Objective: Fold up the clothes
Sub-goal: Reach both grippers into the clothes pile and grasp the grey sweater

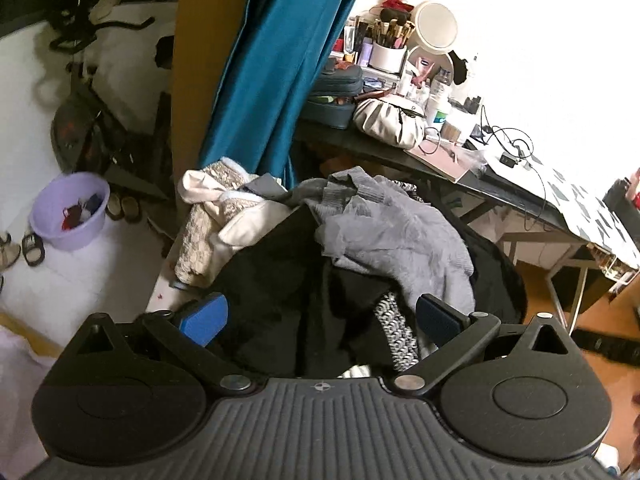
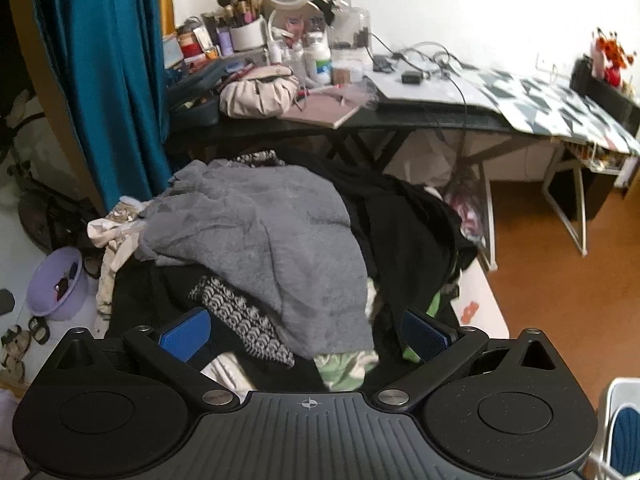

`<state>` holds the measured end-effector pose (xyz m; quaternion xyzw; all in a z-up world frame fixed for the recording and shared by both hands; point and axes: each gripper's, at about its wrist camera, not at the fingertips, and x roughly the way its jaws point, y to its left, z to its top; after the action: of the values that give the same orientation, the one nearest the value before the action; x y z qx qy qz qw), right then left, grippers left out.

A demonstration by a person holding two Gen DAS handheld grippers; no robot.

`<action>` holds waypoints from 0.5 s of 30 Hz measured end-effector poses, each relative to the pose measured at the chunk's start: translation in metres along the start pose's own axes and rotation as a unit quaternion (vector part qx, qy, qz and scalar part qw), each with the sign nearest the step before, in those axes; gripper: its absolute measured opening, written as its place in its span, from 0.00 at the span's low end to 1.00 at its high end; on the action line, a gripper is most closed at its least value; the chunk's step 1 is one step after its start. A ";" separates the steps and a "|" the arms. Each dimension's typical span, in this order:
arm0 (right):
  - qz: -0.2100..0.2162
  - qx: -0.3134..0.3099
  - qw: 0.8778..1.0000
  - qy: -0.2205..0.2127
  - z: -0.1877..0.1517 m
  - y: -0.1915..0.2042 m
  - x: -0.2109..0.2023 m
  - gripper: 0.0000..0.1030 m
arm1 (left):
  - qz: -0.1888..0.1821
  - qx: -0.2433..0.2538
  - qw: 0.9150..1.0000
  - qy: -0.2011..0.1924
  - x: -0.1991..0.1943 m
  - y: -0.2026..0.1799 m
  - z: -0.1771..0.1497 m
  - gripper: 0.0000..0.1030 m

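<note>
Clothes pile (image 2: 280, 248) fills frame centre in both views: one grey sweater (image 2: 272, 236) on top, one black garment (image 1: 280, 304), one black-white patterned piece (image 2: 244, 320), one cream lacy piece (image 1: 212, 216) at left edge. Left claw (image 1: 320, 314) and right claw (image 2: 306, 334) both spread wide, gripping nothing, hovering over pile's near edge. One cluttered table (image 2: 400, 120) behind; bare orange floor (image 2: 540, 292) at right.

No lettering, brand, or number is legible in either wrist view; labels on the cluttered black desk's (image 2: 420, 120) bottles are too small to read.
</note>
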<state>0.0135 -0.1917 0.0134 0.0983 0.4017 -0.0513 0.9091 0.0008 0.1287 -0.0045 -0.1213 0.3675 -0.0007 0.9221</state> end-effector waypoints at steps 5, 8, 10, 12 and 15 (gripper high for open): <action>0.083 0.003 0.996 0.011 0.005 0.001 0.006 0.99 | -0.017 -0.011 1.000 -0.016 0.001 0.013 -0.001 0.99; 0.088 0.022 0.996 0.016 0.011 0.003 0.016 0.99 | -0.019 -0.033 0.999 -0.037 0.003 0.025 0.000 0.99; 0.087 0.042 0.995 0.012 0.013 -0.001 0.024 0.99 | -0.019 -0.049 0.997 -0.048 0.005 0.033 0.000 0.99; 0.084 0.056 0.995 0.003 0.015 -0.004 0.033 0.99 | -0.010 -0.056 0.997 -0.051 0.010 0.039 -0.002 0.99; 0.070 0.038 0.997 -0.003 0.019 -0.004 0.049 0.99 | 0.024 -0.051 0.998 -0.042 0.022 0.045 -0.006 0.99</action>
<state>0.0599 -0.2006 -0.0108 0.1605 0.3892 -0.0026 0.9071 0.0089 0.1690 -0.0335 -0.1595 0.3308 0.0453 0.9290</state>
